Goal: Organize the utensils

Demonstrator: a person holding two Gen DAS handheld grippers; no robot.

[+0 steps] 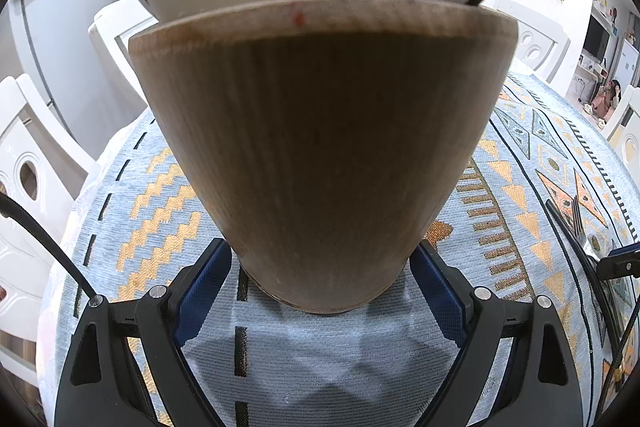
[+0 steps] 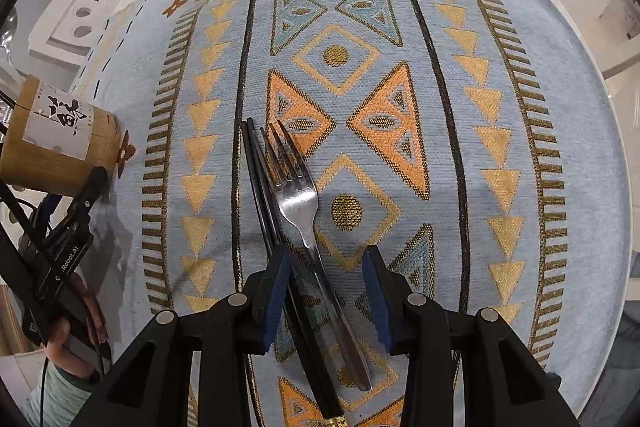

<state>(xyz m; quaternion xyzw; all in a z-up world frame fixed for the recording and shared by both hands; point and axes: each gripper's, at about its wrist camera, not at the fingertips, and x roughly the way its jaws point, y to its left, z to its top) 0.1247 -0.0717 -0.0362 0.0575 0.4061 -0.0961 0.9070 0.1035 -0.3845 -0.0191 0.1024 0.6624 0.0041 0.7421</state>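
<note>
On the patterned tablecloth (image 2: pixel 500 27) a steel fork (image 2: pixel 298 195) and black chopsticks (image 2: pixel 260 187) lie side by side, bracketed by the right gripper (image 2: pixel 326 291), whose pads are not yet pressed on them. The bamboo utensil holder (image 1: pixel 320 147) is clamped by the left gripper (image 1: pixel 320 291). Pickup appears underway; closing squarely seems required next.

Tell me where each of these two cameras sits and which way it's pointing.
Left wrist view: on the left gripper, looking forward and downward at the wooden holder clamped between its pads.
Right wrist view: on the right gripper, looking steeply down at the fork and black chopsticks between its open fingers; a hand shows lower left.
Shared: the patterned tablecloth, holder, fork, chopsticks.
</note>
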